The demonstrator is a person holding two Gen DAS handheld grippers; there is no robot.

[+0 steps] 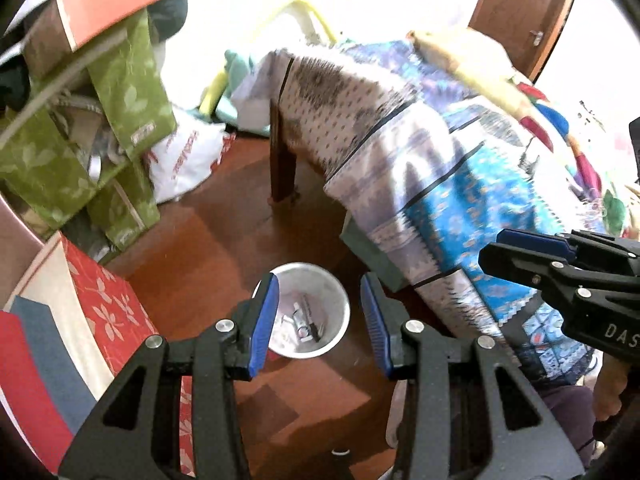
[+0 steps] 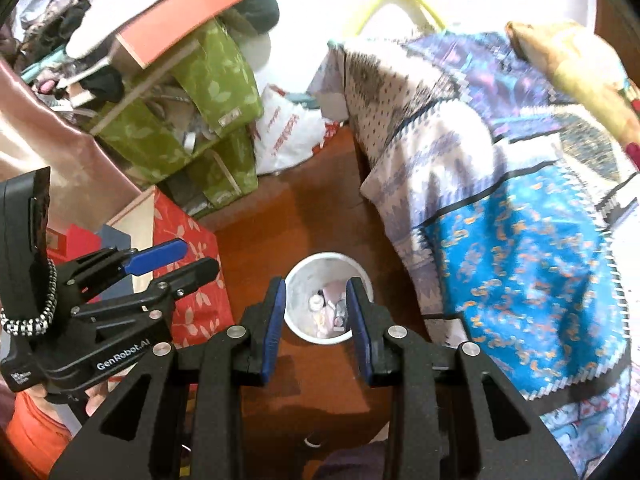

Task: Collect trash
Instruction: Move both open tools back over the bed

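Both the left gripper point(image 1: 318, 326) and right gripper point(image 2: 318, 328) stand released and empty above the bin point(image 1: 344, 300) framed between their jaws; a careless descent risks tipping it.

A reddish-brown wooden floor point(image 1: 224, 224) carries a round white plastic bin point(image 1: 340, 312) holding scraps. A white printed plastic bag point(image 1: 184, 160) and a red floral box point(image 1: 112, 300) also rest there.

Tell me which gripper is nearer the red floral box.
Left. The left gripper hangs right over the red floral box; the right gripper is off to the side, above the white bin.
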